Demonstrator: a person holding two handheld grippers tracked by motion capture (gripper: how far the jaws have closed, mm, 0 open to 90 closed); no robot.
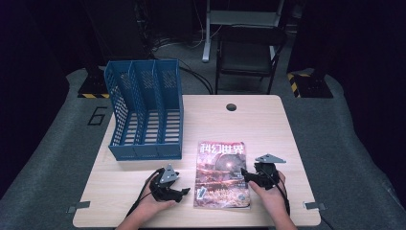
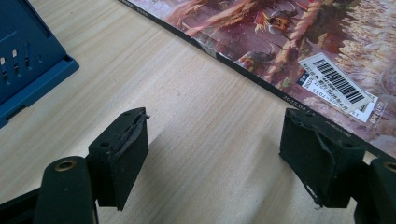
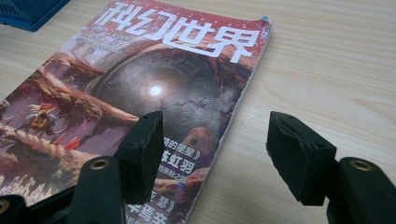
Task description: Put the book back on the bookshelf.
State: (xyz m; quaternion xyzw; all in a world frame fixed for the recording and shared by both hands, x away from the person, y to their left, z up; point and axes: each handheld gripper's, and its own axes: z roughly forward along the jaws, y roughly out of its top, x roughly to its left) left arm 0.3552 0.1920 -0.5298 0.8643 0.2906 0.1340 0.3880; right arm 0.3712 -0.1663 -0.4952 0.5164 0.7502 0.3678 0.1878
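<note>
Both claws, left [image 1: 184, 191] and right [image 1: 245, 175], gape beside the magazine [image 1: 222, 175].

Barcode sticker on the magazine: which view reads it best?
Left gripper view: the barcode sticker sits close, its bars sharp, at the magazine's edge beyond the open left tool. The high view gives just a small white patch near the cover's lower left corner. The right gripper view looks at the cover's title end instead.
</note>
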